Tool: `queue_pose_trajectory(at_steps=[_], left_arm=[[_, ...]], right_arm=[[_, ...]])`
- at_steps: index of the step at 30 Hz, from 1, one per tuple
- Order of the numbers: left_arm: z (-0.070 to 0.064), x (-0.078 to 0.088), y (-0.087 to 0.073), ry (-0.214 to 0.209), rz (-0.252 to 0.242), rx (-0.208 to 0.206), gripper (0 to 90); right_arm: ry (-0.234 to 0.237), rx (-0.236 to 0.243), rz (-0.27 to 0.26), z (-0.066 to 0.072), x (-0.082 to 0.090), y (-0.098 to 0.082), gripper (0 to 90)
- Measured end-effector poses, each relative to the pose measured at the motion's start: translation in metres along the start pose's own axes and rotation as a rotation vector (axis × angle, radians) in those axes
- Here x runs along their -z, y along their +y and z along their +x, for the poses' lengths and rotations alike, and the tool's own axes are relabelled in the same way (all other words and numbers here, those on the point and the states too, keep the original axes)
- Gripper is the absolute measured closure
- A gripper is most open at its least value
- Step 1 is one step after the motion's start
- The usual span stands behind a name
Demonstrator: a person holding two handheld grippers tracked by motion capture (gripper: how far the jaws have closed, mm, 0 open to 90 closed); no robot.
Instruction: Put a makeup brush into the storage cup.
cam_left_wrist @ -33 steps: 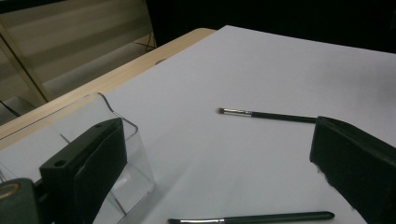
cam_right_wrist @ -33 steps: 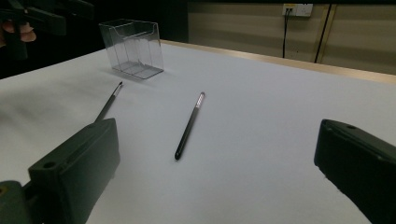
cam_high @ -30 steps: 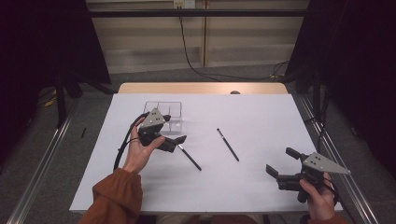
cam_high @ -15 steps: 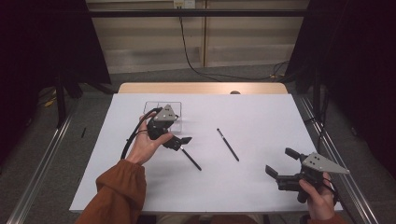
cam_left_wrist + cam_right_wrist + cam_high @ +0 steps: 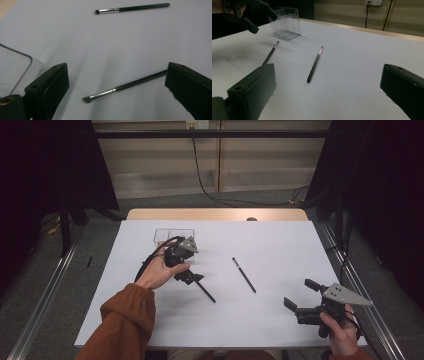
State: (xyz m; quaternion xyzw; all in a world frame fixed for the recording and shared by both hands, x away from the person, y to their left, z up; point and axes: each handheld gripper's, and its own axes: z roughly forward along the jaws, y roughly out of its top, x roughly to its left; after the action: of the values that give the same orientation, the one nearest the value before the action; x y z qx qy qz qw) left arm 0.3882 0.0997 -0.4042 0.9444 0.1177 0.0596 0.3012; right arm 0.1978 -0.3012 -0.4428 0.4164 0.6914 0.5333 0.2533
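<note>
Slim black brush (image 5: pixel 125 87) with silver ferrule lies flat on white paper, bristles seemingly angled.

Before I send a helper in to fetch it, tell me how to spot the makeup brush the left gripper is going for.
Start at the white table sheet and find the clear plastic compartment box near its far left. The thin black brush with a silver ferrule lies just in front of that box, between the open jaws of the left gripper. The other black brush lies apart, mid-table.
</note>
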Motion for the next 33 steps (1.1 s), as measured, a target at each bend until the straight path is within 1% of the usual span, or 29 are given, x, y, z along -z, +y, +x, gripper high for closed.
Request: queue_pose_trajectory(at_steps=[1, 3, 4, 6, 7, 9, 12, 13, 14, 15, 16, 17, 18, 19, 20, 22, 23, 24, 25, 26, 27, 29, 30, 31, 32, 33], left_arm=[[0.001, -0.001, -0.001, -0.01, 0.016, -0.005, 6.3], [0.002, -0.004, -0.002, -0.018, 0.025, 0.0, 6.8], [0.002, -0.005, -0.002, -0.025, 0.033, -0.007, 6.8], [0.001, -0.01, -0.002, -0.034, 0.07, -0.029, 6.9], [0.0, -0.013, -0.002, -0.047, 0.086, -0.04, 6.9], [-0.002, -0.019, -0.002, -0.071, 0.119, -0.048, 6.9], [-0.003, -0.025, -0.003, -0.092, 0.162, -0.062, 6.8], [-0.004, -0.028, -0.003, -0.088, 0.177, -0.053, 6.8], [-0.005, -0.03, -0.003, -0.111, 0.188, -0.04, 6.9], [-0.005, -0.031, -0.004, -0.134, 0.198, -0.076, 7.0], [-0.005, -0.032, -0.004, -0.146, 0.21, -0.103, 6.9], [-0.005, -0.032, -0.004, -0.145, 0.215, -0.106, 7.0], [-0.005, -0.034, -0.004, -0.13, 0.222, -0.095, 7.0], [-0.004, -0.036, -0.004, -0.124, 0.235, -0.068, 7.0], [-0.002, -0.037, -0.004, -0.128, 0.254, -0.09, 7.1], [-0.001, -0.038, -0.005, -0.139, 0.247, -0.102, 8.9], [0.0, -0.039, -0.005, -0.144, 0.247, -0.091, 11.1], [0.001, -0.041, -0.005, -0.153, 0.251, -0.089, 10.6], [0.001, -0.041, -0.004, -0.153, 0.266, -0.109, 11.2], [0.001, -0.042, -0.003, -0.151, 0.266, -0.119, 13.8], [0.001, -0.043, -0.002, -0.152, 0.265, -0.115, 14.8], [0.004, -0.045, -0.001, -0.15, 0.284, -0.131, 17.1], [0.005, -0.046, 0.0, -0.143, 0.29, -0.127, 17.5], [0.005, -0.047, 0.0, -0.151, 0.303, -0.138, 19.5], [0.005, -0.049, 0.0, -0.155, 0.313, -0.14, 22.0], [0.004, -0.051, 0.001, -0.157, 0.334, -0.151, 22.7]], right_arm=[[0.0, -0.001, 0.001, 0.0, 0.0, 0.0, 0.0], [0.001, 0.005, 0.005, 0.0, 0.0, 0.0, 0.0], [0.002, 0.005, 0.006, 0.0, -0.001, 0.0, 0.0], [0.004, 0.011, 0.013, 0.001, -0.001, 0.0, 0.0], [0.006, 0.014, 0.013, 0.001, -0.001, 0.0, 0.0], [0.006, 0.009, 0.013, 0.001, -0.002, 0.0, 0.0], [0.005, 0.009, 0.013, 0.0, -0.001, 0.0, 0.0], [0.006, 0.009, 0.013, 0.0, -0.001, 0.0, 0.0], [0.007, 0.01, 0.014, 0.0, -0.001, -0.001, 0.0], [0.007, 0.009, 0.015, 0.0, -0.001, -0.001, 0.0], [0.007, 0.01, 0.016, 0.0, -0.002, -0.001, 0.0], [0.007, 0.004, 0.016, 0.001, -0.002, -0.001, 0.0], [0.007, 0.007, 0.017, 0.0, -0.002, -0.001, 0.0], [0.009, 0.009, 0.017, 0.0, -0.002, -0.001, 0.0], [0.009, 0.009, 0.017, 0.0, -0.002, -0.001, 0.0], [0.009, 0.011, 0.017, 0.0, -0.002, -0.001, 0.0], [0.008, 0.014, 0.019, 0.0, -0.002, -0.001, 0.0], [0.01, 0.014, 0.019, 0.0, -0.002, -0.001, 0.0], [0.011, 0.015, 0.019, 0.0, -0.002, -0.001, 0.0], [0.012, 0.012, 0.02, 0.001, -0.002, -0.001, 0.0], [0.012, 0.009, 0.02, 0.001, -0.002, -0.001, 0.0], [0.013, 0.009, 0.021, 0.001, -0.003, -0.001, 0.0], [0.013, 0.008, 0.021, 0.001, -0.002, -0.001, 0.0], [0.013, 0.009, 0.02, 0.0, -0.002, -0.001, 0.0], [0.014, 0.009, 0.02, 0.001, -0.002, -0.001, 0.0], [0.014, 0.009, 0.02, 0.0, -0.002, -0.001, 0.0]])
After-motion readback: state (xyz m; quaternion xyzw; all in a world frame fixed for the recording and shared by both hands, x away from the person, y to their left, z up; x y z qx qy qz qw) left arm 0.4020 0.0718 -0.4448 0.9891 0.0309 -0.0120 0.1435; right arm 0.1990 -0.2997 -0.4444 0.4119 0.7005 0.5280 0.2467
